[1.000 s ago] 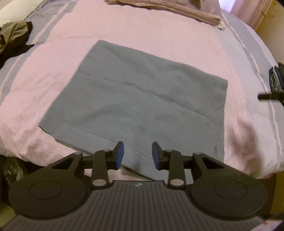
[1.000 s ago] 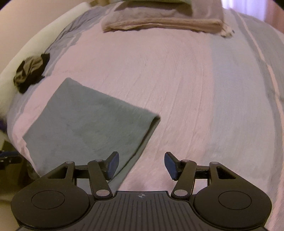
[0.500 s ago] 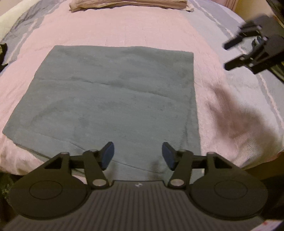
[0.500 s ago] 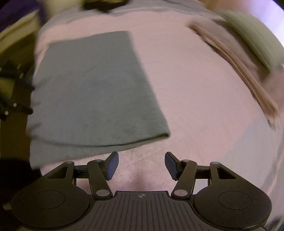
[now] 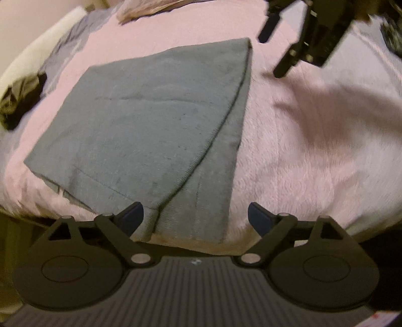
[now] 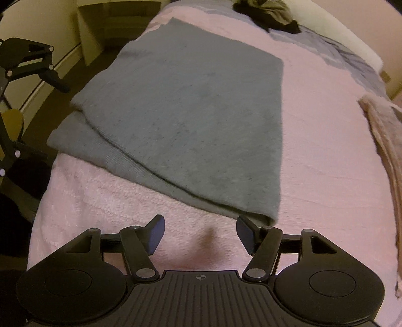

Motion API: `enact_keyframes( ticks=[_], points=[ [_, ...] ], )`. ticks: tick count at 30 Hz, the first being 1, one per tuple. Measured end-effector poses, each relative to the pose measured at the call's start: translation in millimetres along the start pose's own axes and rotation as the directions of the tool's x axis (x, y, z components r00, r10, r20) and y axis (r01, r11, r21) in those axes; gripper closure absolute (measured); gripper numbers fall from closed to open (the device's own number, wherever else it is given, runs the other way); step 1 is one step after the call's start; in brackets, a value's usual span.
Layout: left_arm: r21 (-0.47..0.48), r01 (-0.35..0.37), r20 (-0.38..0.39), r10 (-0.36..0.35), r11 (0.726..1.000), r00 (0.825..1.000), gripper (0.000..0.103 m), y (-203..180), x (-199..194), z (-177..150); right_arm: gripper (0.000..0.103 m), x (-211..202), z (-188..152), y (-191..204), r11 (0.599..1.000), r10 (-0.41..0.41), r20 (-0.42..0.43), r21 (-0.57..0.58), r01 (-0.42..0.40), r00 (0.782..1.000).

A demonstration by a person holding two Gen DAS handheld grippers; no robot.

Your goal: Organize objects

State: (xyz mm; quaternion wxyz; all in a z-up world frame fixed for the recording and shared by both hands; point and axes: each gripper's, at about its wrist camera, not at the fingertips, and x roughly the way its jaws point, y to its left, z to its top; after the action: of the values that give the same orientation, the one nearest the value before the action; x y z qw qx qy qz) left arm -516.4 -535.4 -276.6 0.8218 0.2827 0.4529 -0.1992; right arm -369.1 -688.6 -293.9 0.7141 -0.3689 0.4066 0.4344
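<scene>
Folded grey-green terry towel (image 5: 150,130) lies on the pink fleece bed (image 5: 314,163), near corner right at the left gripper (image 5: 196,216); right gripper (image 6: 200,234) beside its other corner. Both jaws wide open, holding nothing.

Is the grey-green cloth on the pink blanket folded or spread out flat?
Folded. The grey-green cloth lies doubled on the pink blanket: an upper layer overlaps a lower one along the edge, and the right wrist view shows a rounded fold.

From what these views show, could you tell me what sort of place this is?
Most likely a bedroom: a folded grey towel lies on a bed's pink blanket, with dark clothing crumpled farther along.
</scene>
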Motion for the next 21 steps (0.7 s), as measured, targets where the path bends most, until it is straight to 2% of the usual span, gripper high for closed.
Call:
enact_keyframes(
  ticks=[3,5,6,8,10,12,15,17,18,19,20,21],
  points=[
    [0.046,-0.024,-0.01,0.024,0.999,1.0,0.015,-6,7,-14,0.042,6,4,7,1.0,0.022,0.011,-0.014,-0.021,1.0],
    [-0.028,-0.027,-0.014,0.027,0.999,1.0,0.015,3,3,-23,0.042,5,11,12,0.997,0.075,0.031,-0.008,-0.075,0.997],
    [-0.071,-0.031,-0.018,0.03,0.997,0.999,0.015,8,0,-27,0.042,4,15,18,0.995,0.091,0.044,-0.044,-0.089,0.995],
    [-0.145,-0.051,-0.037,0.046,0.988,0.998,0.015,17,-4,-36,0.042,10,22,42,0.975,0.096,0.06,-0.204,-0.082,0.994],
    [-0.209,-0.044,-0.047,0.035,0.977,0.998,0.015,23,-7,-45,0.042,17,28,65,0.936,0.12,0.068,-0.341,-0.09,0.99],
    [-0.249,-0.052,-0.051,0.04,0.967,0.998,0.015,27,-10,-52,0.042,26,32,90,0.876,0.138,0.095,-0.477,-0.077,0.986],
    [-0.262,-0.059,-0.04,0.05,0.963,0.998,0.015,27,-14,-61,0.042,42,36,118,0.779,0.134,0.125,-0.627,-0.026,0.983],
    [-0.262,-0.052,-0.024,0.047,0.964,0.999,0.015,25,-15,-63,0.042,56,37,130,0.698,0.112,0.113,-0.716,0.002,0.987],
    [-0.252,-0.051,-0.018,0.048,0.966,0.999,0.015,24,-14,-62,0.043,59,39,132,0.671,0.115,0.109,-0.742,0.004,0.987],
    [-0.233,-0.054,-0.013,0.052,0.971,0.999,0.015,23,-12,-62,0.044,59,43,129,0.671,0.13,0.106,-0.741,-0.009,0.986],
    [-0.205,-0.056,-0.003,0.057,0.977,0.998,0.015,21,-12,-61,0.049,55,51,123,0.697,0.155,0.095,-0.715,-0.041,0.983],
    [-0.181,-0.059,0.006,0.061,0.982,0.998,0.014,19,-12,-61,0.066,52,60,115,0.727,0.174,0.078,-0.683,-0.074,0.982]
  ],
)
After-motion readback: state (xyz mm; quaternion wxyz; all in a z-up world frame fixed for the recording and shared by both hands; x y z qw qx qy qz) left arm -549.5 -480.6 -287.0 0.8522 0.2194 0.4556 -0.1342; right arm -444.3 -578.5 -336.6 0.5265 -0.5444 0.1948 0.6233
